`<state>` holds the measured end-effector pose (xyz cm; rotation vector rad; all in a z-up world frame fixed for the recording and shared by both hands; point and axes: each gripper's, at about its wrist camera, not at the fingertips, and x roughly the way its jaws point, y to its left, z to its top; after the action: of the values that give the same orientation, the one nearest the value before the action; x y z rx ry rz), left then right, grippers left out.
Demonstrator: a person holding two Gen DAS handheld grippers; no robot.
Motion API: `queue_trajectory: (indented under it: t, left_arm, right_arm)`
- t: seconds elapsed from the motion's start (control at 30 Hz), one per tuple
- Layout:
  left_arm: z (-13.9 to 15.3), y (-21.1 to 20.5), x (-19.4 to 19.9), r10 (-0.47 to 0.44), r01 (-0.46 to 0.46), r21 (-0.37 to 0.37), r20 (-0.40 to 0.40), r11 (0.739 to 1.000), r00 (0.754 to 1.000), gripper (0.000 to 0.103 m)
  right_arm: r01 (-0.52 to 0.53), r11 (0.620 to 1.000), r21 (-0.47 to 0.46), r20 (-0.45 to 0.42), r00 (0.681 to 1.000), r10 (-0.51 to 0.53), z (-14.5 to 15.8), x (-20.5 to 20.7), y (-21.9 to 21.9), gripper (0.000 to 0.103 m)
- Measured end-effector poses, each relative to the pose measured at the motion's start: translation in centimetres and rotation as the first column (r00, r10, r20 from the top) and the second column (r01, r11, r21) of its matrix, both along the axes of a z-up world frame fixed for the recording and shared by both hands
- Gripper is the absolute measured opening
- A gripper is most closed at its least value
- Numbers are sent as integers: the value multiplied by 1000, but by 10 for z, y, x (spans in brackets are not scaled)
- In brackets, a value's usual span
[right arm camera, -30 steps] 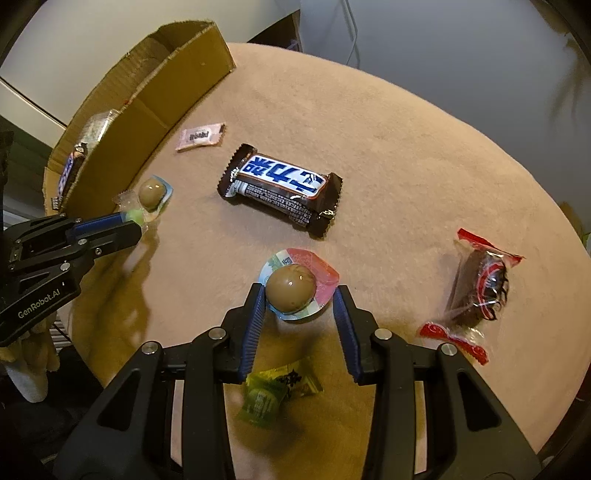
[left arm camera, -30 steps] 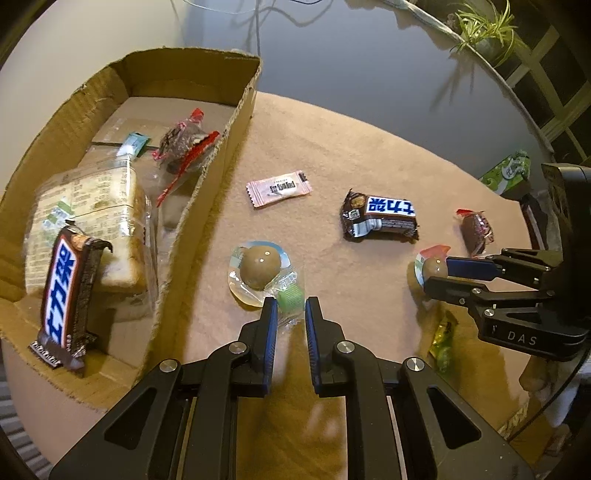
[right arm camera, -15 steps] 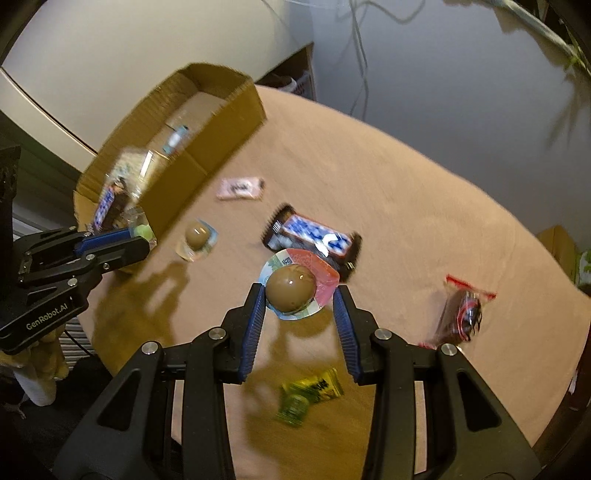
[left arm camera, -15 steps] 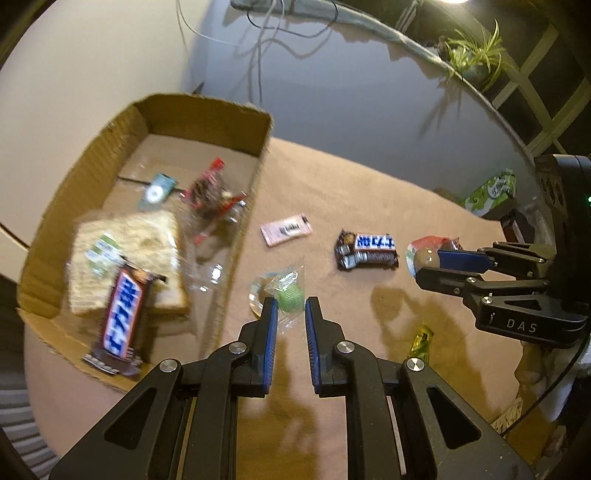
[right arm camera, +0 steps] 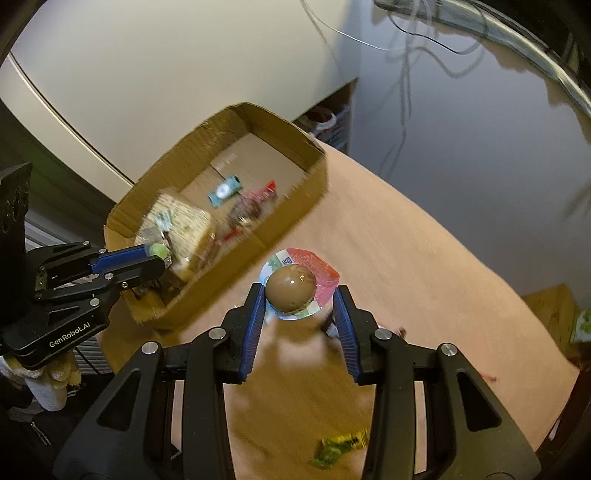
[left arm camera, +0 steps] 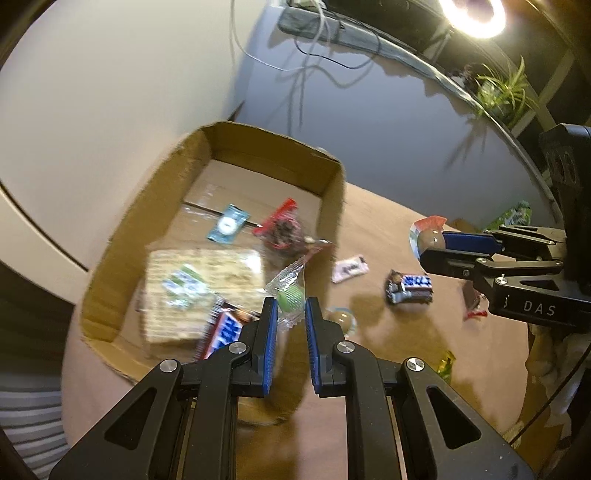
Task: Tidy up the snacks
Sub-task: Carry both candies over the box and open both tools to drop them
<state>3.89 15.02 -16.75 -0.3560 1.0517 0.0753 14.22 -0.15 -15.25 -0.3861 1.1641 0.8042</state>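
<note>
1. Held between the jaws of the left gripper (left arm camera: pixel 287 310): a green candy (left arm camera: pixel 290 297) in a clear crinkled wrapper, raised just above the near right corner of the cardboard box (left arm camera: pixel 332 192).
2. Clamped by the jaws of the right gripper (right arm camera: pixel 298 299): a brown round chocolate cup (right arm camera: pixel 290 287) with a red, white and green foil rim, raised above the table (right arm camera: pixel 424 266), just right of the box.
3. Inside the box: a pale wrapped cracker pack (left arm camera: pixel 195 284), a blue-labelled chocolate bar (left arm camera: pixel 221 332) against the pack, a small teal packet (left arm camera: pixel 228 223) and a red-ended dark snack (left arm camera: pixel 282 230) farther back.
4. Right of the box on the table: a pink sachet (left arm camera: pixel 350 268), another blue-labelled chocolate bar (left arm camera: pixel 410 287), a second brown cup (left arm camera: pixel 341 318) and a yellow-green sweet (right arm camera: pixel 338 446).
5. Tan cloth-like table top, rounded edge; beyond the box a pale wall, loose cables (left arm camera: pixel 295 62), a lit ring lamp (left arm camera: pixel 476 18) and a green plant (left arm camera: pixel 502 88). Motion blur over much of the scene.
</note>
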Motion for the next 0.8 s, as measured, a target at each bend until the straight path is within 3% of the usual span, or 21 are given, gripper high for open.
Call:
queue_trajectory:
  t: [0.4, 0.8]
  left_arm:
    - [1, 37, 1, 60, -60, 16, -5, 998, 998, 14]
    - [-2, 51, 1, 75, -75, 18, -15, 997, 997, 14]
  right_arm:
    - [-89, 996, -11, 5, 996, 89, -1, 3, 62, 40]
    - [-131, 991, -25, -7, 991, 130, -6, 6, 87, 40]
